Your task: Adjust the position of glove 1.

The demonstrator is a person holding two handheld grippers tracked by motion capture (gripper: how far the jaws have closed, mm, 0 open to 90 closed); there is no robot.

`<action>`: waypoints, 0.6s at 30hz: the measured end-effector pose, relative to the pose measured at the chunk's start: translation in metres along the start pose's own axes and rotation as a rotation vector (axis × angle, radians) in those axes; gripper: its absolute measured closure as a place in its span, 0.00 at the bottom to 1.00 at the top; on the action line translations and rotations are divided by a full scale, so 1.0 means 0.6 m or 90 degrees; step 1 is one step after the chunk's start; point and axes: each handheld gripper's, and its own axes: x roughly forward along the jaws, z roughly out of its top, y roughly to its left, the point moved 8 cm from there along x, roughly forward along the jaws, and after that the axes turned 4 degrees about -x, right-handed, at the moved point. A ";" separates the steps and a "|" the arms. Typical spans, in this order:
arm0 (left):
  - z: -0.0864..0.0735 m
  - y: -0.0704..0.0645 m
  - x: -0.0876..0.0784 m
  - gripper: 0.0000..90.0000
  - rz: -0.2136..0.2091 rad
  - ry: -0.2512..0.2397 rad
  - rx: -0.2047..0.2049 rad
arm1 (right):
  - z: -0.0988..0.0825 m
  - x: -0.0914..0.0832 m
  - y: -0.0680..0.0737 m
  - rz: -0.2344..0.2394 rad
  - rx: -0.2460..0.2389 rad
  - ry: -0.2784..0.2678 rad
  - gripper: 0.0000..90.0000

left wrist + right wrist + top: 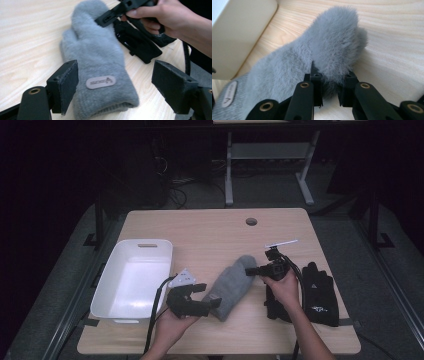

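Observation:
A fluffy grey mitten [232, 285] lies on the wooden table [210, 232], its cuff toward the near edge and a small label [100, 82] by the cuff. My left gripper [211, 296] is open, one jaw on each side of the cuff [110, 105], and neither pad presses on it. From the right, my right gripper [248, 271] is shut on the mitten's far fingertip end [337, 42], with fur bunched between its close-set jaws. The left gripper view has the right gripper [107, 17] resting on the mitten's tip.
A white plastic bin [107, 280] stands at the table's left, close to the left hand, and its corner [239, 32] is in the right gripper view. Black gloves [320, 292] lie at the right, one [140, 42] under the right hand. A round cable hole [251, 221] sits near the far edge.

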 end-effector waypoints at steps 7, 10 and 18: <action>-0.010 0.033 0.021 0.25 -0.004 0.047 -0.075 | -0.008 0.007 -0.011 -0.005 0.004 0.005 0.85; -0.019 0.040 0.029 0.26 -0.016 0.062 -0.100 | -0.013 0.009 -0.016 -0.006 0.005 0.001 0.85; -0.036 0.048 0.044 0.27 -0.034 0.106 -0.154 | -0.023 0.011 -0.025 -0.003 0.015 -0.005 0.85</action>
